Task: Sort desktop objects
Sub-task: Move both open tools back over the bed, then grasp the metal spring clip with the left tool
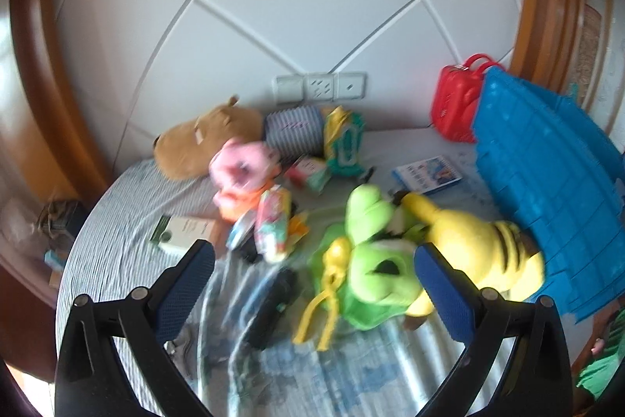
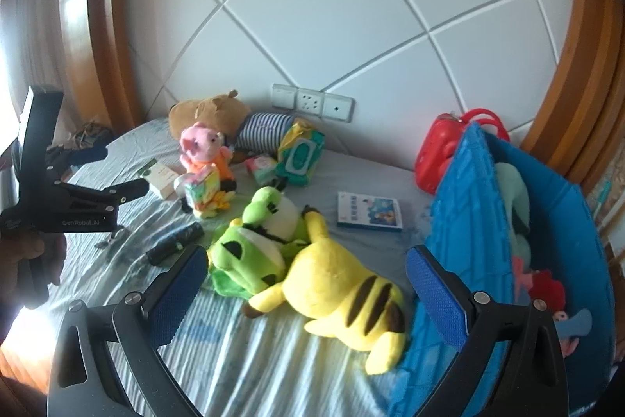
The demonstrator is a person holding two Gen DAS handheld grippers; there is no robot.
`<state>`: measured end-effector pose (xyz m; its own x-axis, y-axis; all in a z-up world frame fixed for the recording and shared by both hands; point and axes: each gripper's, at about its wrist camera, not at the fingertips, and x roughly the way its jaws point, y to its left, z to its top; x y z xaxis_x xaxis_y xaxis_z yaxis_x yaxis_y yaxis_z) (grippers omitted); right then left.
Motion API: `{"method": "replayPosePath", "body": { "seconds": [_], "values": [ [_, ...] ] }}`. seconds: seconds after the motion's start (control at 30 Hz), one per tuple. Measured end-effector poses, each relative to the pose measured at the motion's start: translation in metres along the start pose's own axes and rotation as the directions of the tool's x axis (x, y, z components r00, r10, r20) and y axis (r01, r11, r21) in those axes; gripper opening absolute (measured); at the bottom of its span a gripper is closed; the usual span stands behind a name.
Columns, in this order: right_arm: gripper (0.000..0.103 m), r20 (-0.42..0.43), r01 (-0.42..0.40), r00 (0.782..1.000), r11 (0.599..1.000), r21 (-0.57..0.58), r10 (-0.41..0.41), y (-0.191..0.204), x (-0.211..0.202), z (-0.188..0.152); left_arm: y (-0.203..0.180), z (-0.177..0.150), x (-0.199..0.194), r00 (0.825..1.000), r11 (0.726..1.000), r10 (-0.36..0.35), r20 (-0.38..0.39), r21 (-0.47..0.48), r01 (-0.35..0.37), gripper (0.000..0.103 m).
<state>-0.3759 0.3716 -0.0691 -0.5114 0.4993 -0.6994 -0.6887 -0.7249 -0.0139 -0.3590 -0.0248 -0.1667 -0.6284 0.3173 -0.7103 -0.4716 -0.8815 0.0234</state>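
Centrally, a yellow plush (image 2: 343, 284) lay on its side on the striped bed sheet (image 2: 254, 358), touching a green frog plush (image 2: 258, 241) to its left and pressed against the outer wall of the blue storage bin (image 2: 461, 221) to its right. Both grippers hovered above the bed with jaws spread wide and empty: the right gripper (image 2: 306, 296) framed the yellow plush, while the left gripper (image 1: 314, 284) framed the frog plush. Inside the bin lay a pale green soft toy (image 2: 515, 198) and a red-haired doll (image 2: 547, 288). A red toy case (image 2: 437, 151) stood behind the bin, against the wall. Farther back sat a brown plush (image 2: 207, 112), a pink pig plush (image 2: 203, 147) and a green wipes pack (image 2: 300, 155). A blue booklet (image 2: 369, 212) lay flat between the frog plush and the bin. A black cylindrical object (image 2: 175, 243) lay left of the frog plush; its kind could not be told.
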Motion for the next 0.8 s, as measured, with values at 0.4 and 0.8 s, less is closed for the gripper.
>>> {"method": "replayPosePath", "body": {
  "seconds": [0.4, 0.8],
  "values": [
    [0.102, -0.121, -0.008, 0.993, 1.000, -0.023, 0.005, 0.073, 0.050, -0.007, 0.147, -0.119, 0.075, 0.984, 0.992, 0.097, -0.148, -0.063, -0.107, 0.103],
    [0.102, -0.243, 0.026, 0.969, 0.999, -0.021, -0.031, 0.098, 0.076, -0.037, 0.197, -0.185, 0.145, 0.959, 0.994, 0.064, -0.277, -0.066, -0.085, 0.080]
  ]
}}
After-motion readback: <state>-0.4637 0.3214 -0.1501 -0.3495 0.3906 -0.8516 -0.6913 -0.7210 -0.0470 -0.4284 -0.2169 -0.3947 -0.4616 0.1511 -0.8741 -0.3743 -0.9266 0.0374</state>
